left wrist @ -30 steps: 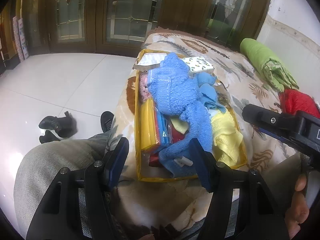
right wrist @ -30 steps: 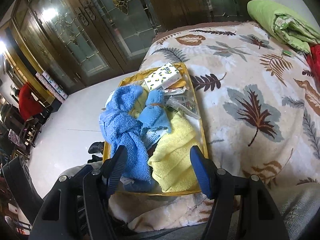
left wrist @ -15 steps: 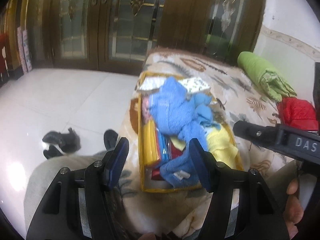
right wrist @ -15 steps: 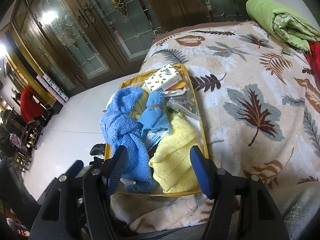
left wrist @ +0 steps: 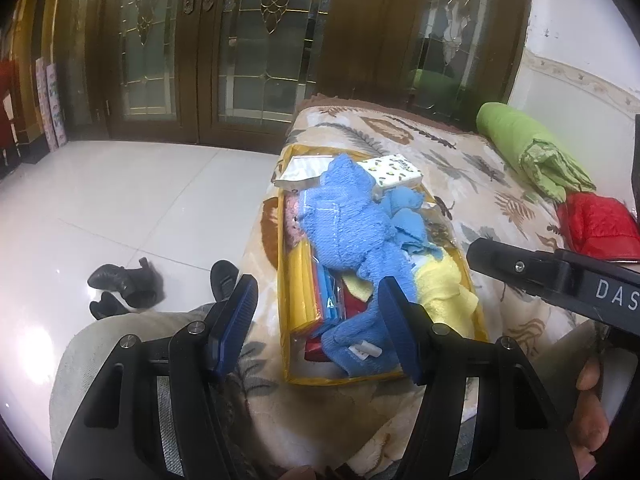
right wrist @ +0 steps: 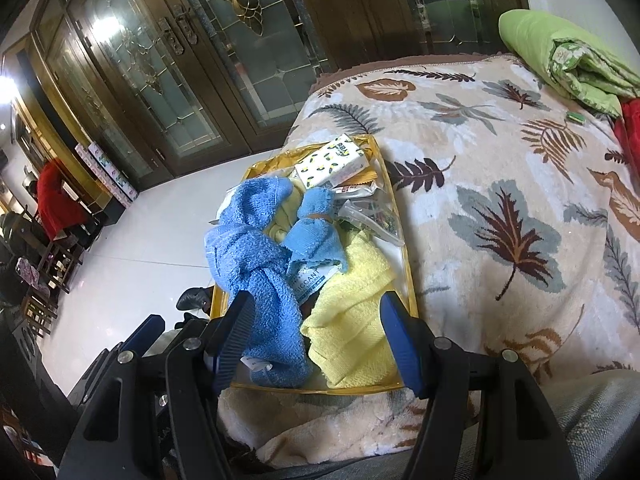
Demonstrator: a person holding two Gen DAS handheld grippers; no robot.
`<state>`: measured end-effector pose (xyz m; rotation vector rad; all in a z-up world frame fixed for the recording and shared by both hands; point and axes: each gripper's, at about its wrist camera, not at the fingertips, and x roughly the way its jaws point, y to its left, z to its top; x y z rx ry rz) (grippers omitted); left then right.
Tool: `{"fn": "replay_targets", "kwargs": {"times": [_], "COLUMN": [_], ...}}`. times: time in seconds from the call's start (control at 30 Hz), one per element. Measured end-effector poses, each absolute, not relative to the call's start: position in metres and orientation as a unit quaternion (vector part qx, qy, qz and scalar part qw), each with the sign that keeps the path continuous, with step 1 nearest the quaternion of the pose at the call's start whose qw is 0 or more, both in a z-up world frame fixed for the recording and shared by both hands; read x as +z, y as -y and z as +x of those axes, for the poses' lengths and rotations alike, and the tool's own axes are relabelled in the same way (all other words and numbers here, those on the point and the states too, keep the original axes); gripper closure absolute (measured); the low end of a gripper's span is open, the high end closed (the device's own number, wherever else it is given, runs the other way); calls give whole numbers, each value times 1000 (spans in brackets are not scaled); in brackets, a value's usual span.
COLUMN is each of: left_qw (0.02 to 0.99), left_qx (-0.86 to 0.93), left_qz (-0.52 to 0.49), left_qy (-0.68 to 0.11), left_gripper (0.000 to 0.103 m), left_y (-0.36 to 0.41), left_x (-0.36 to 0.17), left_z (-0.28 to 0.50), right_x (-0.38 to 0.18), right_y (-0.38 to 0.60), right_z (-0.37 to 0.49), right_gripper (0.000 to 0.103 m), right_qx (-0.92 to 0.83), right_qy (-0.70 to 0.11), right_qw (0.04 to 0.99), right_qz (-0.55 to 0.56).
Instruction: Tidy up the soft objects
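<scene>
Blue towel and yellow towel are heaped in the yellow-rimmed pouch on the bed. Both grippers, left and right, are held empty, fingers wide, just short of the pouch. A grasp on a towel is judged likely; the stage cannot be settled.

Blue towel, yellow towel, leaf-patterned blanket

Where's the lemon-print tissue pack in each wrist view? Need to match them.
Left wrist: lemon-print tissue pack lies upper centre, at the far end of the yellow-trimmed bag, right of the blue towel.
Right wrist: tissue pack lies centre, above the blue towel, at the bag's far end.
Shared landmark: green bedding roll.
</scene>
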<state>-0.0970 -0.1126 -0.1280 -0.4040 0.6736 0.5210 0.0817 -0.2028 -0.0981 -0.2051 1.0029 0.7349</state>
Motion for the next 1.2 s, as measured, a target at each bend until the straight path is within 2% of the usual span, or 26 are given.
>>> {"fn": "replay_targets", "kwargs": {"times": [1.2], "left_qw": [888], "left_qx": [260], "left_qz": [-194], "left_qy": [-326], "left_gripper": [40], "left_y": [112], "left_x": [-128], "left_z": [-99], "right_x": [-98], "right_y": [201], "right_z": [79], "right_gripper": [38], "right_qx": [344], "right_qy": [-465], "right_qw": [809], "right_qz": [-102]}}
